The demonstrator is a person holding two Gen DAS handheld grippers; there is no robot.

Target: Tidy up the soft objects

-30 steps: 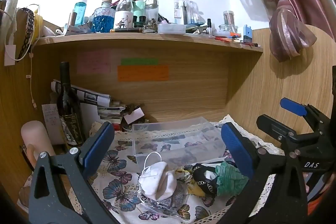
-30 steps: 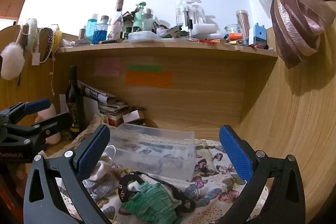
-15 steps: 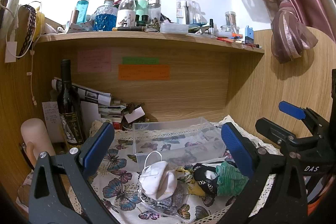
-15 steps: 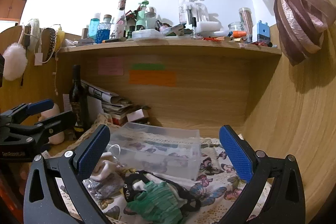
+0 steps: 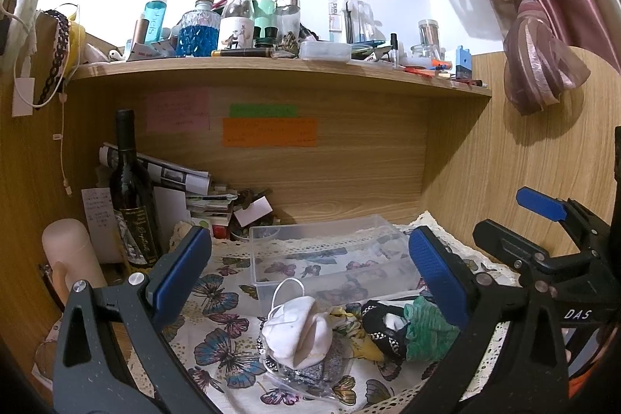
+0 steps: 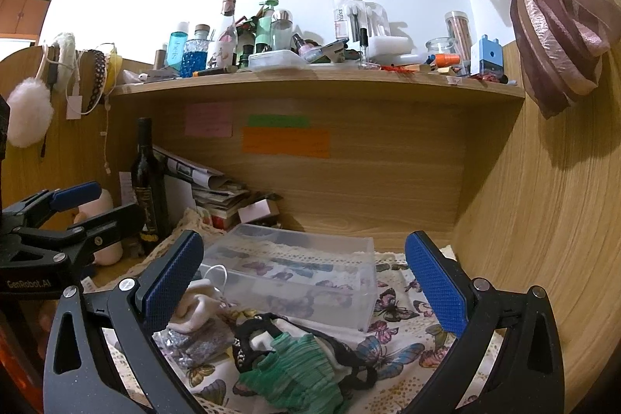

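Observation:
A pile of soft things lies on the butterfly cloth (image 5: 217,340) in front of a clear plastic box (image 5: 330,258): a white face mask (image 5: 297,330), a green crinkled cloth (image 5: 425,326), a black patterned band (image 5: 378,326) and a glittery pouch (image 5: 310,367). My left gripper (image 5: 310,278) is open and empty above the mask. My right gripper (image 6: 306,282) is open and empty above the green cloth (image 6: 295,371), with the box (image 6: 295,278) just behind. The mask also shows in the right wrist view (image 6: 194,309).
A dark wine bottle (image 5: 134,196) and a pink cylinder (image 5: 71,258) stand at the left. Papers and small boxes (image 5: 217,200) are stacked at the back. A shelf (image 5: 271,64) crowded with bottles hangs overhead. A wooden wall (image 6: 543,220) closes the right side.
Both grippers have lifted and tilted slightly, so the scene sits a little lower in both views. Nothing on the cloth has moved; both stay open.

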